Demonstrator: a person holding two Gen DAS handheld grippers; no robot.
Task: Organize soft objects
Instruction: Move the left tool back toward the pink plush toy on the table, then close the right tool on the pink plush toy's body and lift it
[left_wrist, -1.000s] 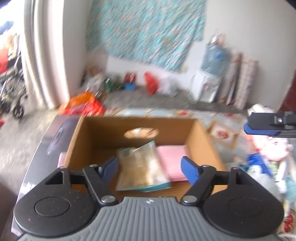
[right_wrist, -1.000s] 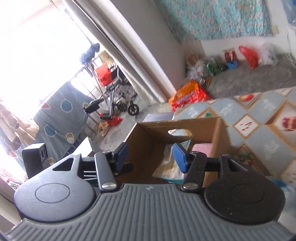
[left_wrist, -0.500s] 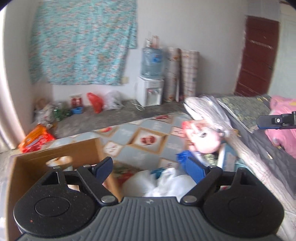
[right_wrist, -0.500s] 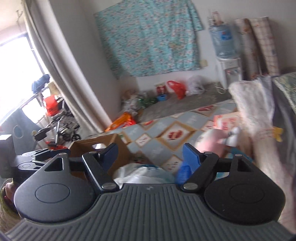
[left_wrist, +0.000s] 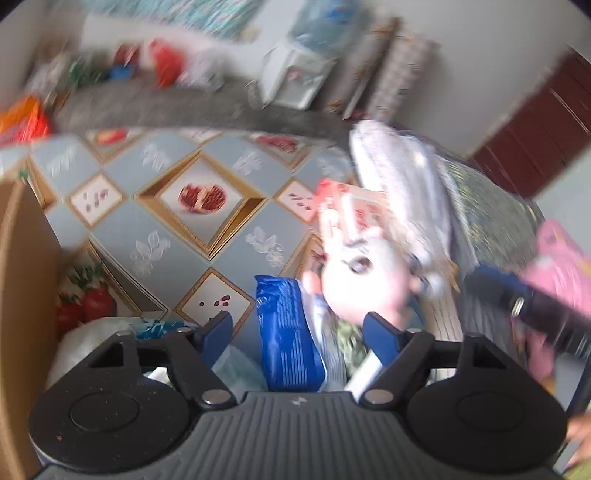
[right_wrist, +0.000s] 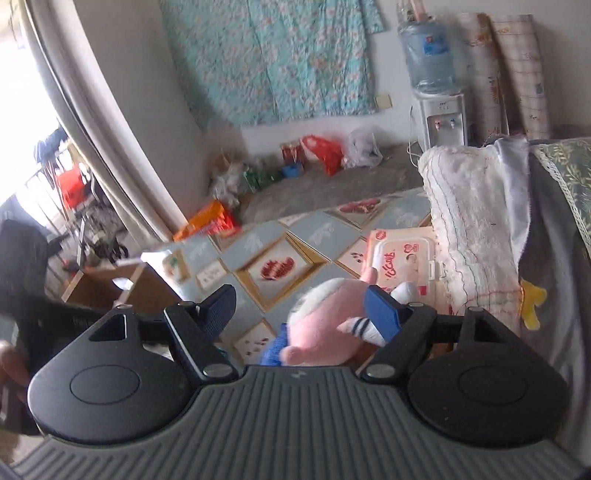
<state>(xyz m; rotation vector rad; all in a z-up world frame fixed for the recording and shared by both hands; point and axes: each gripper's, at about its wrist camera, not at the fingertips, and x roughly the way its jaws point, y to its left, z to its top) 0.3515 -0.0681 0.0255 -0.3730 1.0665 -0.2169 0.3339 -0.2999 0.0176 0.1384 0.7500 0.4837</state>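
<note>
Both cameras have swung away from the cardboard box (left_wrist: 22, 295) since a second ago; it sat dead centre then, now it's just a brown wall at the left edge of the left wrist view, and the pile of soft stuff fills the middle instead.

Nearest to the left gripper (left_wrist: 297, 328): its jaws are closing a bit but nothing's pinched. A blue packet (left_wrist: 286, 332) lies under the gap, not touched as far as I can tell (frame's pretty smeared). Right gripper (right_wrist: 299, 308) is spread wide and holding nothing, with the pink plush toy (right_wrist: 325, 325) sitting just beyond its right finger.

A bit farther, to the right of the plush, there's a wet wipes pack (right_wrist: 402, 258) on the patterned mat (right_wrist: 269, 240), leaning up against a fluffy white cushion (right_wrist: 472, 221). Way back: a water dispenser (right_wrist: 439, 110) at the wall.

What could go wrong, I reckon: everything's heaped together, so closing on the plush could snag the blue packet too. Also both grippers are converging on the same spot, so they might bump.
</note>
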